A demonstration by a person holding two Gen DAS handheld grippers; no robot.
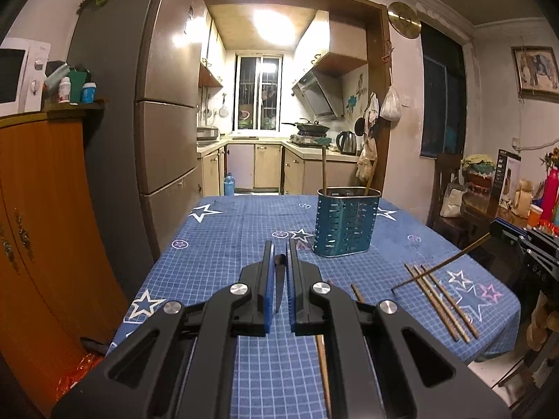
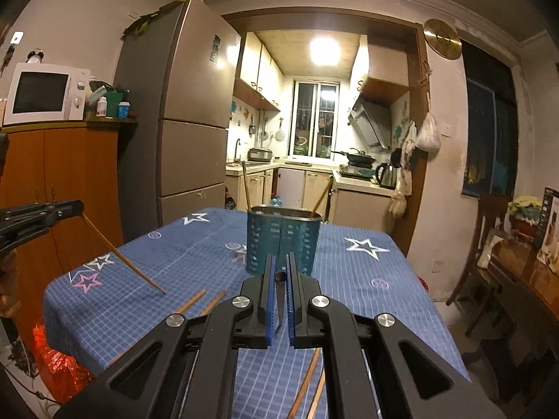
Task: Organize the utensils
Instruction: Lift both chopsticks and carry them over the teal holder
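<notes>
A teal perforated utensil holder (image 1: 346,222) stands on the blue star tablecloth (image 1: 223,244) with two chopsticks upright in it; it also shows in the right wrist view (image 2: 282,241). My left gripper (image 1: 280,249) is shut on a chopstick (image 1: 279,284), seen end-on between the blue pads, short of the holder. My right gripper (image 2: 280,263) is shut on a chopstick (image 2: 279,300) just before the holder. Each view shows the other gripper with its chopstick slanting down to the cloth (image 1: 443,264) (image 2: 122,255). Several loose chopsticks (image 1: 440,300) lie on the cloth.
A wooden cabinet (image 1: 45,209) with a microwave (image 1: 17,76) stands left of the table, a tall fridge (image 1: 164,111) behind it. A chair (image 2: 485,244) and a cluttered side table (image 1: 503,202) stand to the right. An orange bag (image 2: 59,366) lies on the floor.
</notes>
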